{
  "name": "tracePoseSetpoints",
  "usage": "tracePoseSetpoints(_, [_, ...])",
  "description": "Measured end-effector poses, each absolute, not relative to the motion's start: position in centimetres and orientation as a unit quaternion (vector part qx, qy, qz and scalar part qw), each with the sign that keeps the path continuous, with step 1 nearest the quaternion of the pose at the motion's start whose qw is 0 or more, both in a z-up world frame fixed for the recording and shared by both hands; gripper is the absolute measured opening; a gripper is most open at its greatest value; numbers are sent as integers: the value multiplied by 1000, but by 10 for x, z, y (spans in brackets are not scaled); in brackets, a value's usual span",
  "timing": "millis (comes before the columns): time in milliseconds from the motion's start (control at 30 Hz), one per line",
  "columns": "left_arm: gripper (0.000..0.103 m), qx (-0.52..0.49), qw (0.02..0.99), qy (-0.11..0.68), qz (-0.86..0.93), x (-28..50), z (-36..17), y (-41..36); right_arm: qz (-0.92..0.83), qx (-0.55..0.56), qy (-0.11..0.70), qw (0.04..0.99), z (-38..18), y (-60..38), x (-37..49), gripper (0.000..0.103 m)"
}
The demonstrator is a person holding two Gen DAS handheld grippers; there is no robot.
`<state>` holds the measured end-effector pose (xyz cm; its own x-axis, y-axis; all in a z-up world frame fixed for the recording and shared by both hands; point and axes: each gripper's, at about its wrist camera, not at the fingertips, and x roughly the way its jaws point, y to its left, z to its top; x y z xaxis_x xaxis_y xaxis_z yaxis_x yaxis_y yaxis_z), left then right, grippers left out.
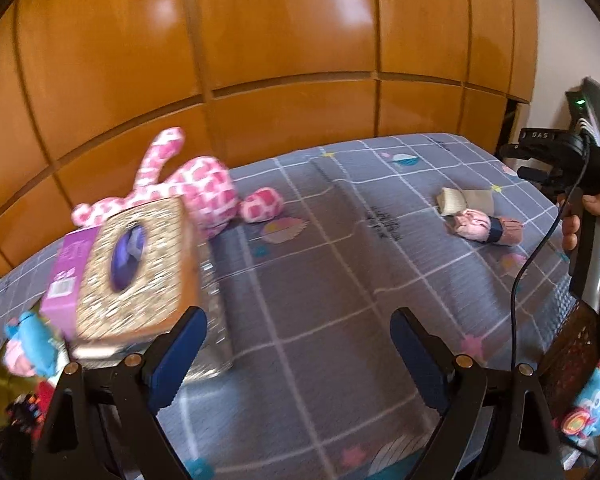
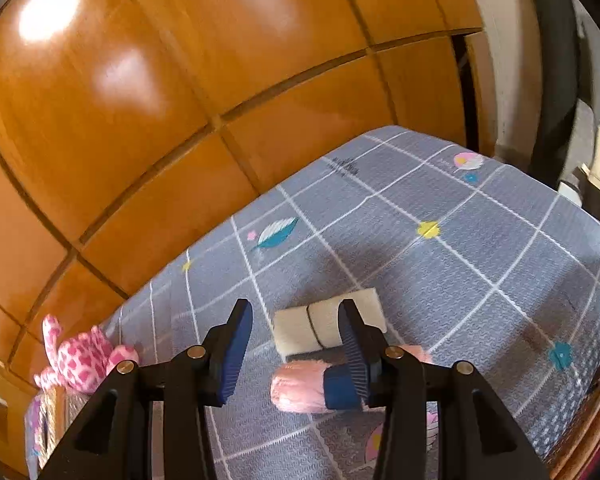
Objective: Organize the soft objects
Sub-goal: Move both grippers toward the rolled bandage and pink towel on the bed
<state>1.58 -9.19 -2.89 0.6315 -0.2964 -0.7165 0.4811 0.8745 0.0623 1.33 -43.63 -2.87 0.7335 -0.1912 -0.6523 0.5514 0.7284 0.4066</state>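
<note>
A pink-and-white spotted plush (image 1: 204,188) lies at the bed's far left by the wardrobe, also in the right wrist view (image 2: 86,358). A gold glitter tissue box (image 1: 140,272) with a purple carton stands in front of it. A cream rolled cloth (image 2: 326,326) and a fluffy pink roll with a navy band (image 2: 300,386) lie on the sheet, also in the left wrist view (image 1: 478,222). My left gripper (image 1: 298,344) is open and empty over the sheet. My right gripper (image 2: 294,344) is open just above the rolls, its right finger over the pink one.
The bed has a grey checked sheet (image 2: 480,264) and stands against an orange wooden wardrobe (image 1: 260,40). Small colourful toys (image 1: 30,346) lie at the left edge. A dark mesh basket (image 1: 570,356) and a blue toy (image 1: 590,408) are at the right.
</note>
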Motion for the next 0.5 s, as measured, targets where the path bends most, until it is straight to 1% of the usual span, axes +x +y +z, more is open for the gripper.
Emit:
tracePoseSetpoints(167, [91, 128, 884, 374, -250, 36, -37, -128, -223, 386, 261, 856, -36, -462, -6, 45])
tracePoseSetpoints(233, [87, 133, 874, 385, -264, 48, -44, -148, -222, 410, 254, 847, -39, -469, -10, 49])
tracePoseSetpoints(267, [85, 128, 868, 393, -277, 54, -47, -160, -220, 420, 251, 844, -41, -471, -12, 55])
tracePoseSetpoints(300, [81, 124, 862, 397, -289, 59, -50, -168, -220, 424, 249, 843, -41, -472, -13, 56])
tracePoseSetpoints(333, [79, 120, 856, 402, -302, 64, -53, -179, -218, 427, 246, 842, -41, -473, -13, 56])
tracePoseSetpoints(400, [70, 122, 841, 409, -332, 71, -60, -205, -211, 431, 246, 842, -42, -474, -12, 57])
tracePoseSetpoints(500, [70, 123, 818, 422, -370, 77, -69, -239, -200, 439, 249, 840, -44, -475, -12, 57])
